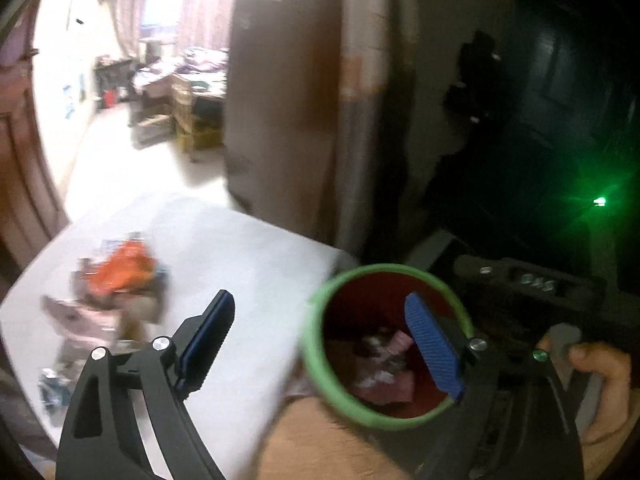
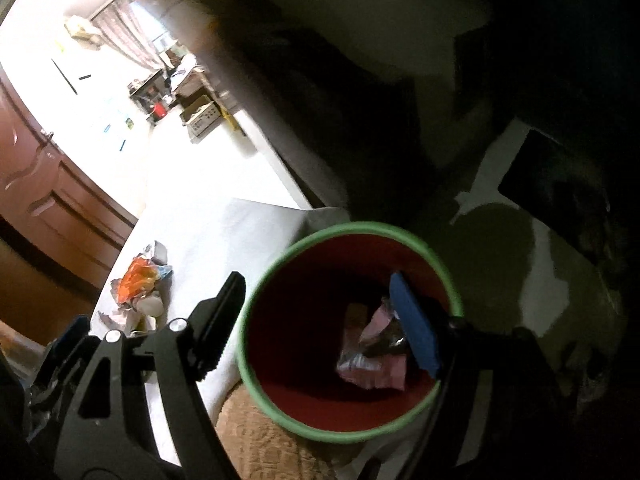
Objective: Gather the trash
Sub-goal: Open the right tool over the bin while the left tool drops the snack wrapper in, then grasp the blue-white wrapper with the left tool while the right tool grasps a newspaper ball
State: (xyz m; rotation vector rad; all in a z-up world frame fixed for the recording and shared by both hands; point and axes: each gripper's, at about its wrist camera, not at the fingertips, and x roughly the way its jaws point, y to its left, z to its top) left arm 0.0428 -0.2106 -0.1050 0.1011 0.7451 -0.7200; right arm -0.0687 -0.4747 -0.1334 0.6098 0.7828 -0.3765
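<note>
The bin [image 2: 348, 332], red inside with a green rim, is the landmark. Crumpled pink and silver wrappers [image 2: 370, 354] are seen at its bottom. More trash, an orange wrapper [image 2: 138, 280] with scraps around it, is left on the white table [image 2: 224, 240], to the left of the bin and well apart from it.

The left gripper [image 1: 320, 344] is held with its jaws wide apart and nothing between them. The right gripper [image 2: 320, 324] is also spread apart above the bin's rim, with nothing clamped.

The wrappers are judged to be very light, thin, crinkly and a bit slippery. A bunched fold in the middle is probably best pinched, not a flat edge.

A hand [image 1: 604, 380] on the other gripper's handle is shown only in the left wrist view, where the table pile is blurred. The pile is shown more sharply in the right wrist view.
</note>
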